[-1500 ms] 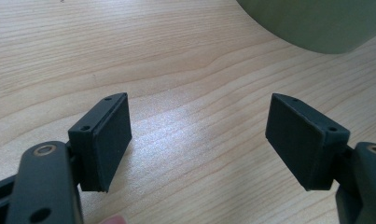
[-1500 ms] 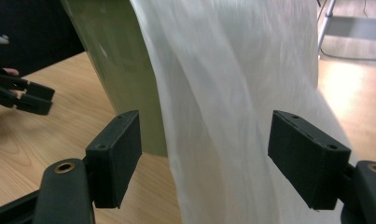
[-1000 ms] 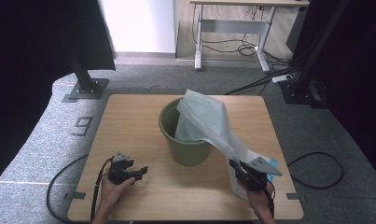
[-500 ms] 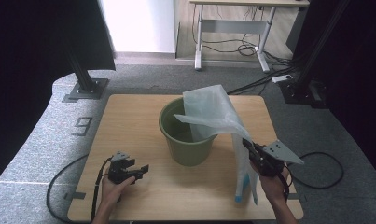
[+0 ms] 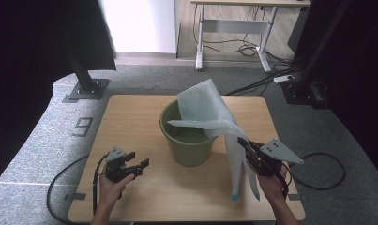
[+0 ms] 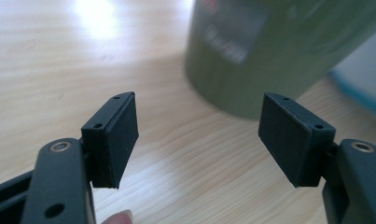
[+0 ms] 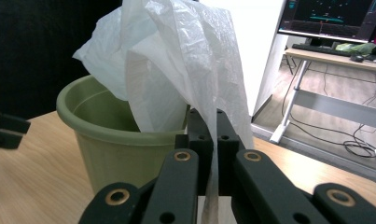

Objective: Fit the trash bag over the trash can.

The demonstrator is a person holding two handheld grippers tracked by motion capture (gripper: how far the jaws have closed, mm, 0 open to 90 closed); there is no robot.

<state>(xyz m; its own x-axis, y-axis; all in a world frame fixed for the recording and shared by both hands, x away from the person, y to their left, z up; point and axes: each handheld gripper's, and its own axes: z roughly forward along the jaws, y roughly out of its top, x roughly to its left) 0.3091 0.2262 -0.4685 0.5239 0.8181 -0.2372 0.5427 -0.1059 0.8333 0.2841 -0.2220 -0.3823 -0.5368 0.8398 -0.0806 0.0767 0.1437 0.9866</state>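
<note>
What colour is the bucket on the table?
The bucket is olive green all over, plain; the high view shows it best.

green bucket (image 6: 274,51) blurred and cropped, its label unreadable

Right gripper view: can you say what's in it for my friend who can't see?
The right gripper is shut on a thin white plastic bag that rises up and drapes over the rim of a green bucket on a wooden table. A desk stands behind.
</note>
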